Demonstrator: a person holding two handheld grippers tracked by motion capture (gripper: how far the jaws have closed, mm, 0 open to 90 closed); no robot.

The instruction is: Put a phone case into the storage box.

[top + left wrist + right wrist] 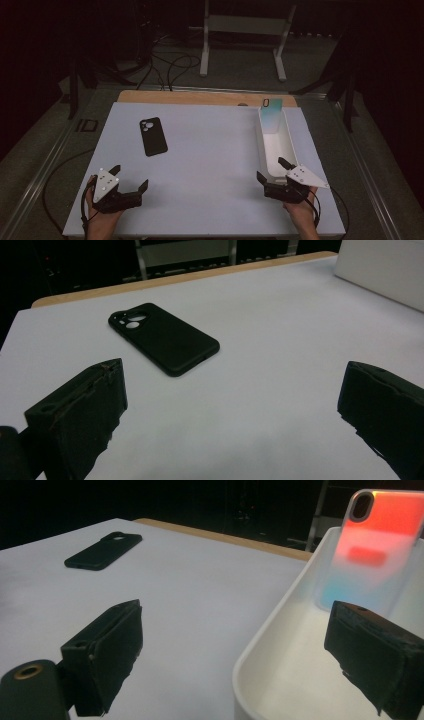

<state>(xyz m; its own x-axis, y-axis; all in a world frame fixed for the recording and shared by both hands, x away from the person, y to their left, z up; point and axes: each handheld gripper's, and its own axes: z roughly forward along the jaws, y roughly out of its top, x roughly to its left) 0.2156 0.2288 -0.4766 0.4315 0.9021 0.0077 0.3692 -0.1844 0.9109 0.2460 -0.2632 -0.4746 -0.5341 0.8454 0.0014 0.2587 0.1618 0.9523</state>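
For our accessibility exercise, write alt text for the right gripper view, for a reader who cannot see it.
An open gripper with two black jaws straddles the near rim of a long white tray. A colourful phone case leans upright at the tray's far end. A black phone case lies flat on the white table at upper left.

Right gripper view: white tray (260,645) cut off at bottom and right edges; iridescent phone case (370,550) clipped at top, base hidden behind jaw. Left gripper view: tray corner (385,270) cropped, blurred.
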